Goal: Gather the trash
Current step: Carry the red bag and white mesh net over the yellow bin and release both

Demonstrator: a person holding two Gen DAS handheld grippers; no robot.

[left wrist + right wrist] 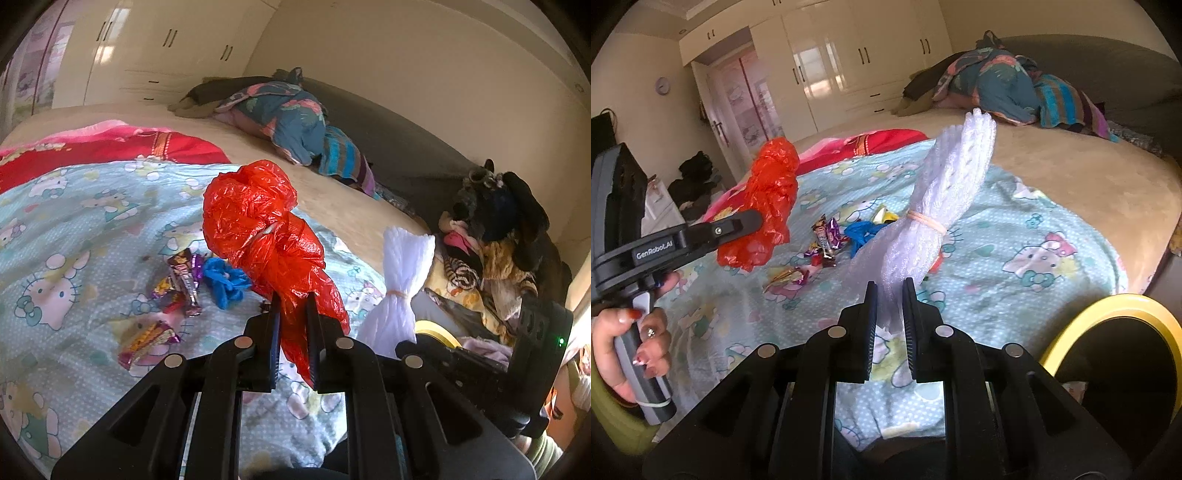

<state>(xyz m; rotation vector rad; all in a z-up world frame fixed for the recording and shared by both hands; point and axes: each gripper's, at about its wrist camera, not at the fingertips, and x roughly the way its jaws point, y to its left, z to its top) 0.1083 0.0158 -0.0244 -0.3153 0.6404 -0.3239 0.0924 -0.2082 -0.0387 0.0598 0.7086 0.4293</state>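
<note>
My left gripper is shut on a crumpled red plastic bag, held up above the bed; the same bag shows at the left of the right wrist view. My right gripper is shut on a white foam net bundle tied with a rubber band, also lifted; it appears at the right as the white bundle. On the light blue cartoon sheet lie several shiny candy wrappers and a blue scrap, seen too as wrappers.
A yellow-rimmed bin stands at the bed's near right edge. A pile of clothes lies at the right, bedding at the far end, a red blanket at the left. Wardrobes line the far wall.
</note>
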